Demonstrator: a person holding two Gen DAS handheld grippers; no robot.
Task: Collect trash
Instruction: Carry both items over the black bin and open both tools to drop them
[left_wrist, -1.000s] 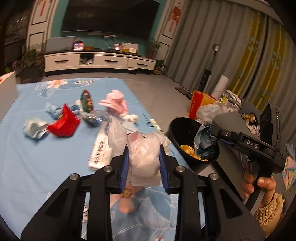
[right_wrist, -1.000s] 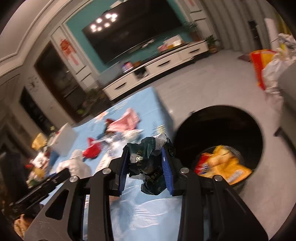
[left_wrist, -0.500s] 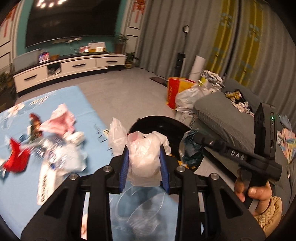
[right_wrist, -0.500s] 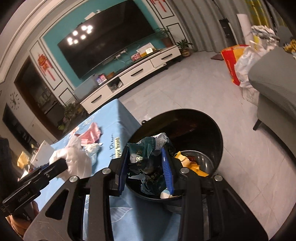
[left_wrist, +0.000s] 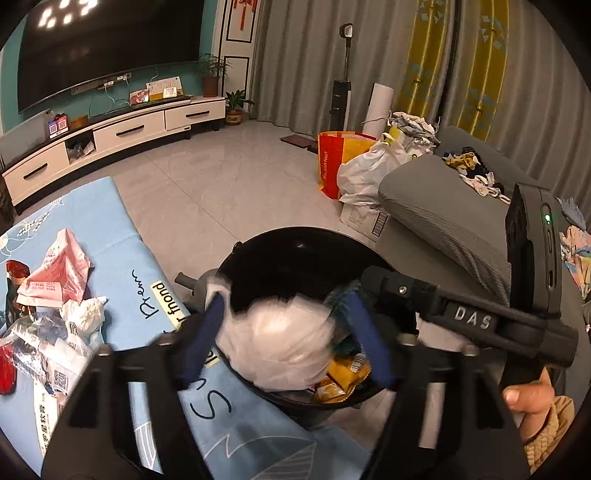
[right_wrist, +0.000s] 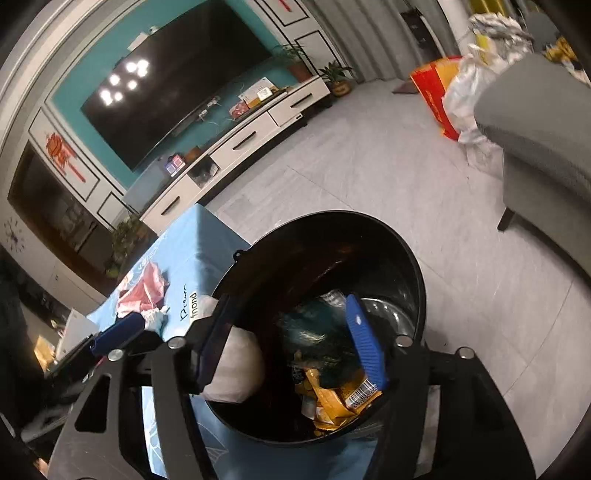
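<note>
Over the black trash bin (left_wrist: 295, 251), my left gripper (left_wrist: 284, 343) is opening, its blue pads clear of the white plastic bag (left_wrist: 280, 347) between them. My right gripper (right_wrist: 291, 343) is opening too, the dark green wrapper (right_wrist: 317, 339) loose above the bin's yellow packets (right_wrist: 332, 398).

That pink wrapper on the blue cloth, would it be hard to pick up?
The pink wrapper looks crumpled and thin, so probably floppy and light. It stands tented off the blue cloth, so fingers could likely pinch a raised fold easily.
</note>
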